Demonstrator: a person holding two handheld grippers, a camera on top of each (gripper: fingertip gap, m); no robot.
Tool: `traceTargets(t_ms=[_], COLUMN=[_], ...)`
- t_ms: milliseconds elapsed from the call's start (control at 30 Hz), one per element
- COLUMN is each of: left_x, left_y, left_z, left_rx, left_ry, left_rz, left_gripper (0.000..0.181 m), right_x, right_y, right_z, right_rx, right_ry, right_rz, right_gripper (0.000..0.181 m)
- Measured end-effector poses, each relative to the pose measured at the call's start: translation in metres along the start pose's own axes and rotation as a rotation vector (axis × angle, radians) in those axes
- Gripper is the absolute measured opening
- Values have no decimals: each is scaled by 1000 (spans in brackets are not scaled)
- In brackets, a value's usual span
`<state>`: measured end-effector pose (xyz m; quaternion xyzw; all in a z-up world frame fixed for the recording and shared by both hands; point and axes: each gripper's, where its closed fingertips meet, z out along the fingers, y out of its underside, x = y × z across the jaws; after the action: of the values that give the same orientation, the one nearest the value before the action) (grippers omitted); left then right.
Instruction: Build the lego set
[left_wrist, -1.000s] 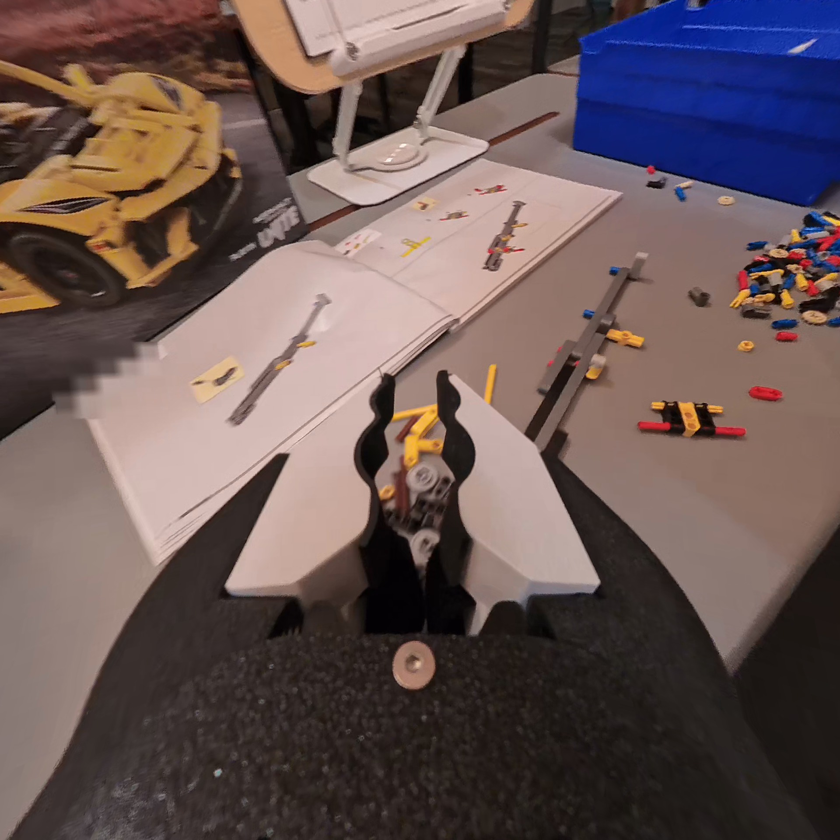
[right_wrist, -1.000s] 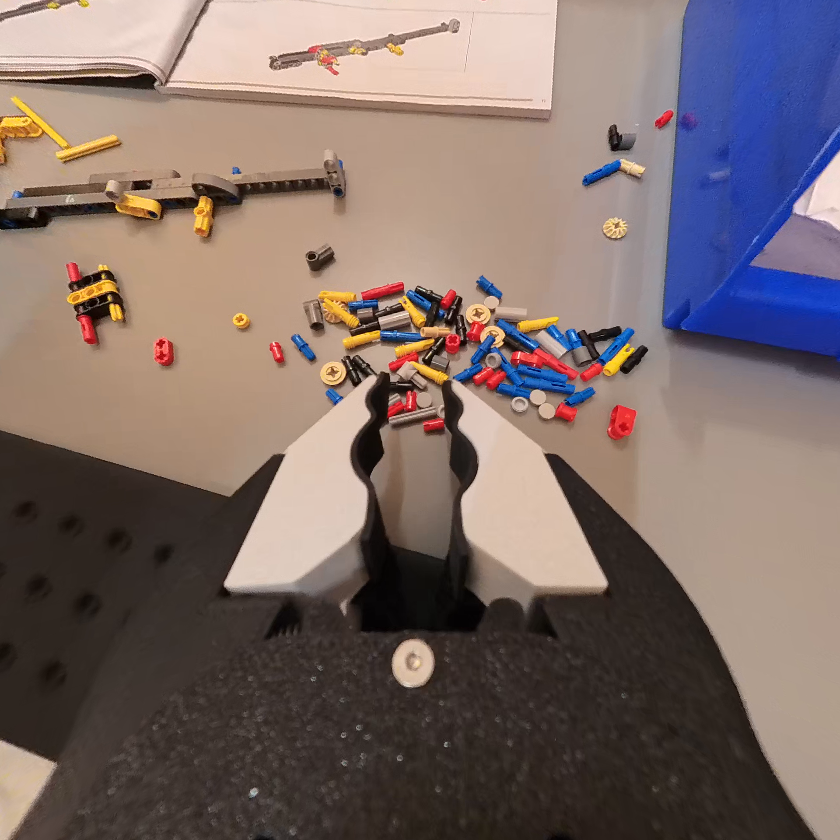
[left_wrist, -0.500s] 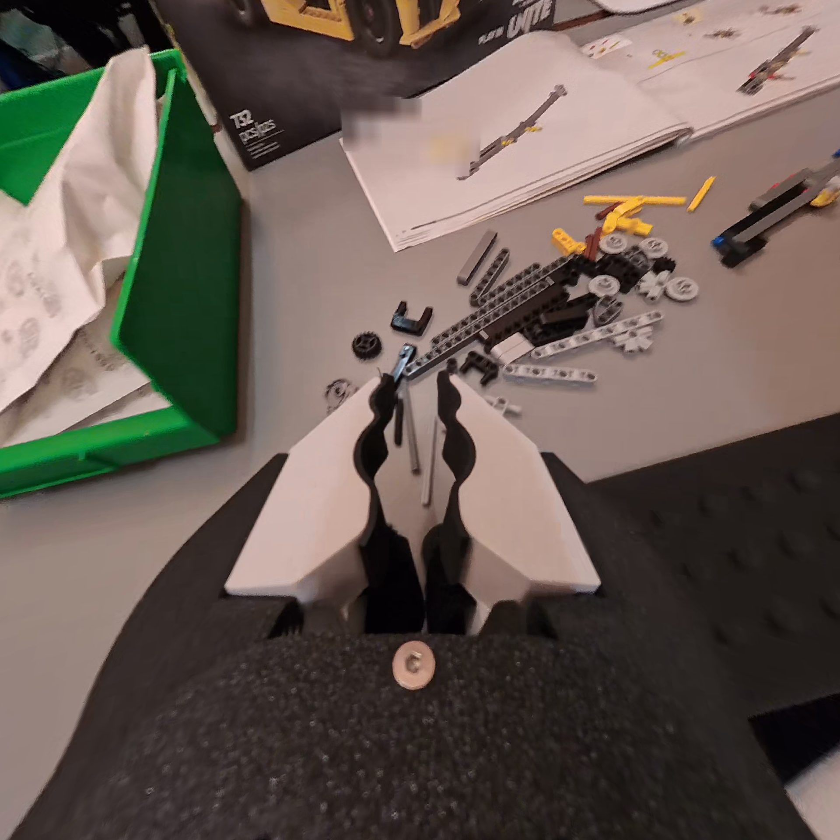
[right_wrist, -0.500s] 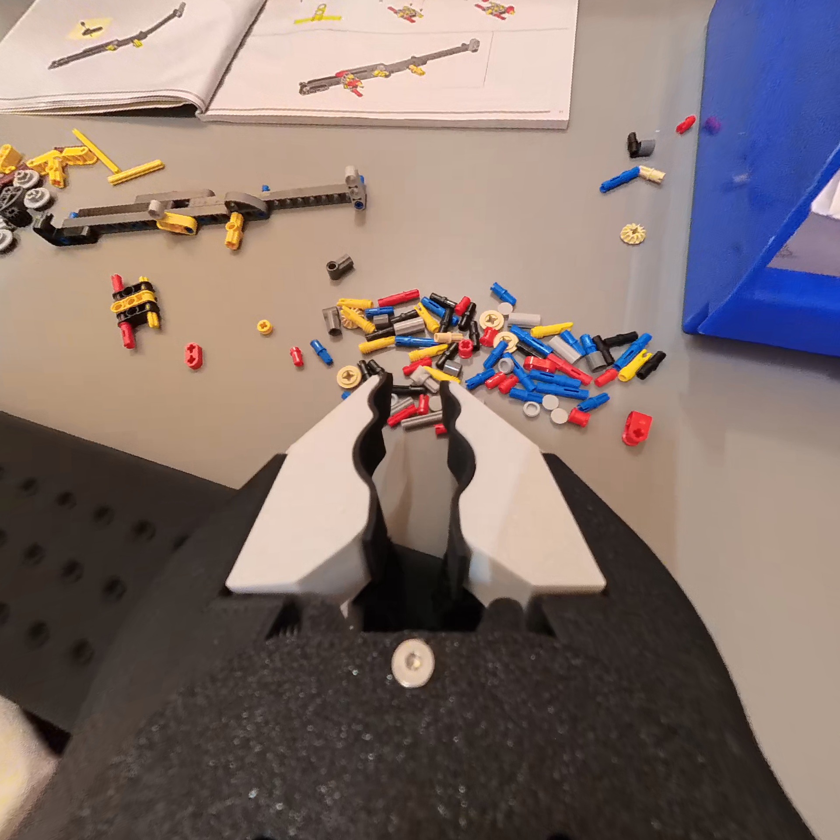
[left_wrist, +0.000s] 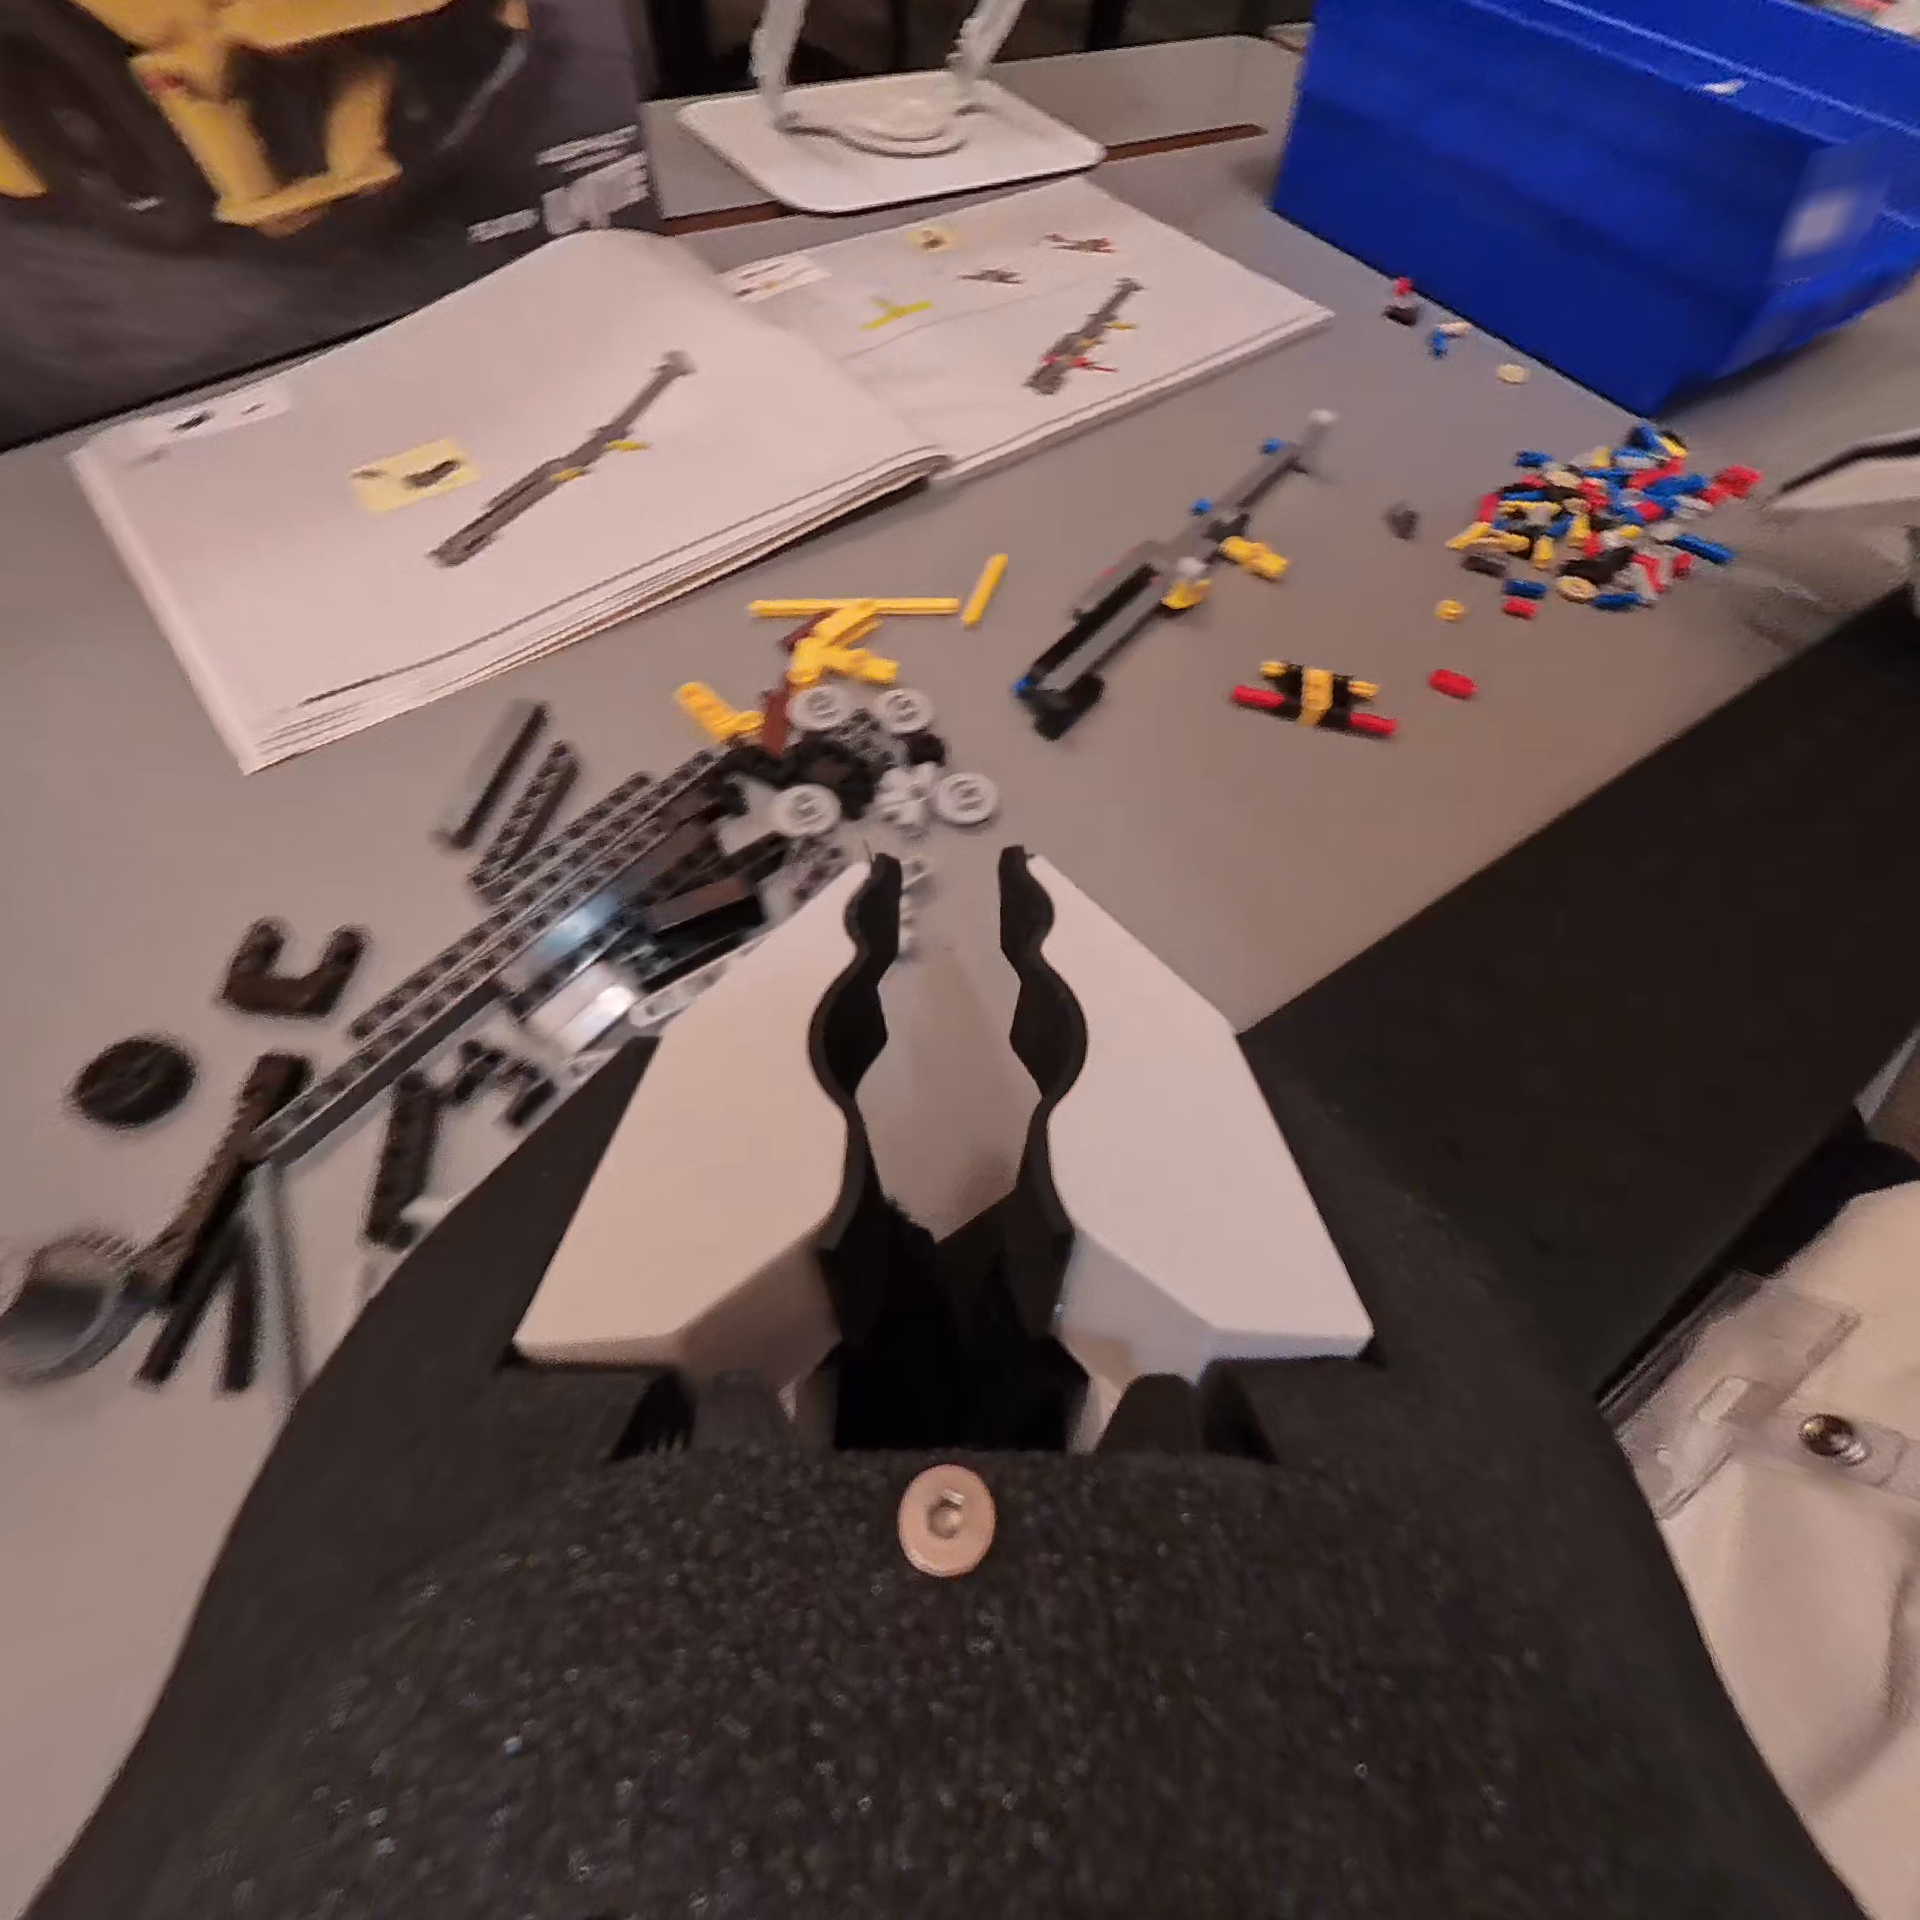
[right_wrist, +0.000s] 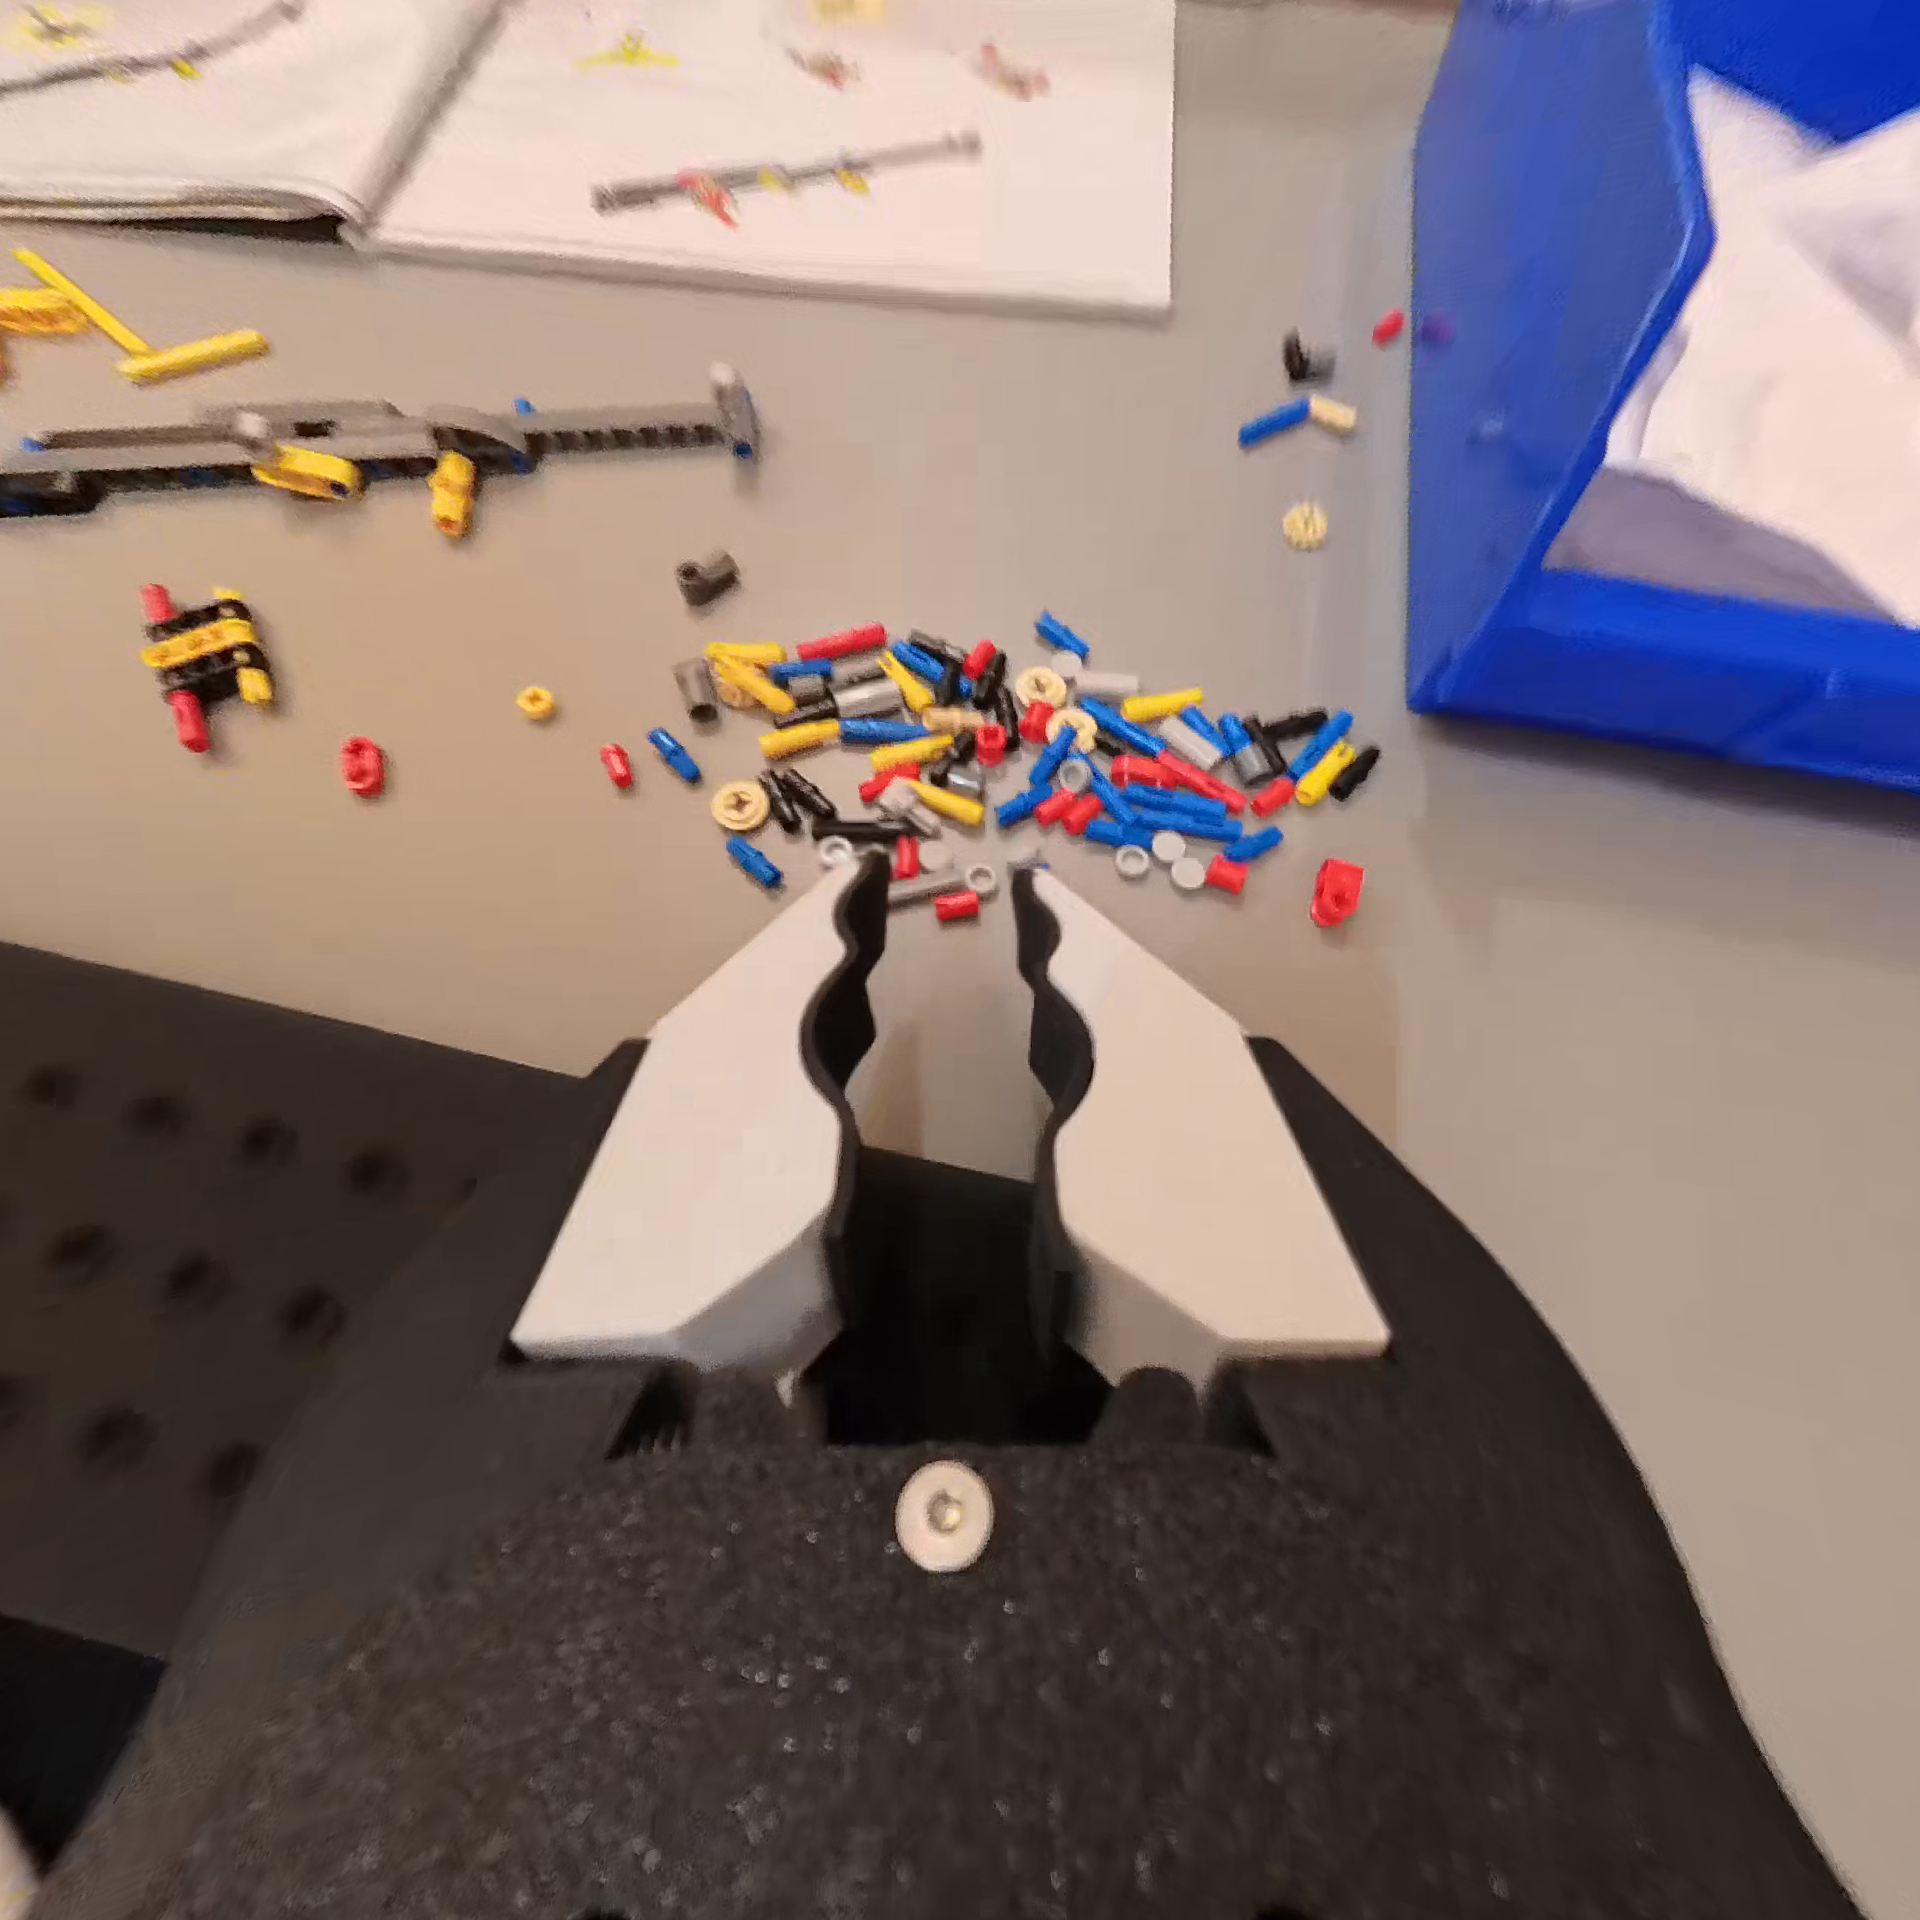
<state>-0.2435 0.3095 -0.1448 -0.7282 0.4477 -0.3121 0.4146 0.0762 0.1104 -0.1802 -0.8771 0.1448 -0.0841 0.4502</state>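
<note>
My right tool (right_wrist: 948, 878) gaped part open, empty, tips at near edge of pin pile (right_wrist: 1039, 748), mid frame. Pile lay straight ahead of this tool. My left tool (left_wrist: 940, 868) likewise part open, empty, beside black beam heap (left_wrist: 623, 894) at left. Half-built beam assembly (right_wrist: 395, 447), long axis across frame, upper left in right view. Left view alone showed beam heap and box (left_wrist: 260, 125); right view alone showed paper inside blue bin (right_wrist: 1558, 520). Desk (right_wrist: 1558, 1143) grey.

A grey table (left_wrist: 1195, 935) carries an open instruction booklet (left_wrist: 582, 468), a black box (left_wrist: 260, 177), a blue bin (left_wrist: 1621, 177), a white stand base (left_wrist: 894, 145), a long grey beam assembly (right_wrist: 416, 447), a heap of black beams (left_wrist: 623, 914) and scattered small coloured pins (right_wrist: 1039, 748).
</note>
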Motion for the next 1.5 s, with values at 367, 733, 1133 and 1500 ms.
traceTargets(t_ms=[367,733,1133,1500], left_x=[55,52,54,55], left_y=[15,15,19,19], left_z=[47,47,50,49], left_rx=[-149,-139,-171,-169], left_ry=[86,86,105,101], left_rz=[177,153,149,167], left_gripper=[16,16,16,16], right_x=[-15,-15,-17,-17], right_y=[8,7,7,7], right_z=[5,5,4,5], right_rx=[-51,-39,-40,-41], right_ry=[-88,-100,-108,-108], right_rz=[-74,-60,-68,-66], right_gripper=[19,14,15,14])
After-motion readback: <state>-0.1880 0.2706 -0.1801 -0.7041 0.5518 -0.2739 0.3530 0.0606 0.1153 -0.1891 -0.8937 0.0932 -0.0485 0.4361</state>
